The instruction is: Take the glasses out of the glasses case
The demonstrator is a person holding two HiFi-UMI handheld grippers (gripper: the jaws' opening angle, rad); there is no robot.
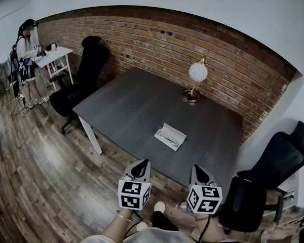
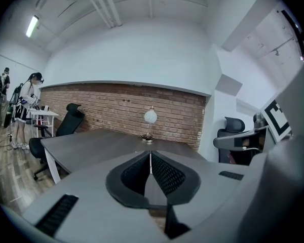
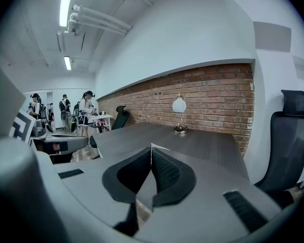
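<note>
Fingers [image 2: 164,173] closed: left gripper [image 2: 150,156], right gripper [image 3: 151,148] | head view alone shows glasses [image 1: 168,139] in case [image 1: 179,132]

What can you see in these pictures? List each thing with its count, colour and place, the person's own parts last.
table: one, dark grey, room's centre
glasses case: one, white, open, on the table
glasses: one pair, dark, in the case
lamp: one, white globe, table's far edge
office chairs: two, black, left and right of table
small table: one, white, far left
bystanders: at least two, by the small table
brick wall: one, reddish, behind the table
left gripper: one, grey, shut, empty, before the table
right gripper: one, grey, shut, empty, beside it
</note>
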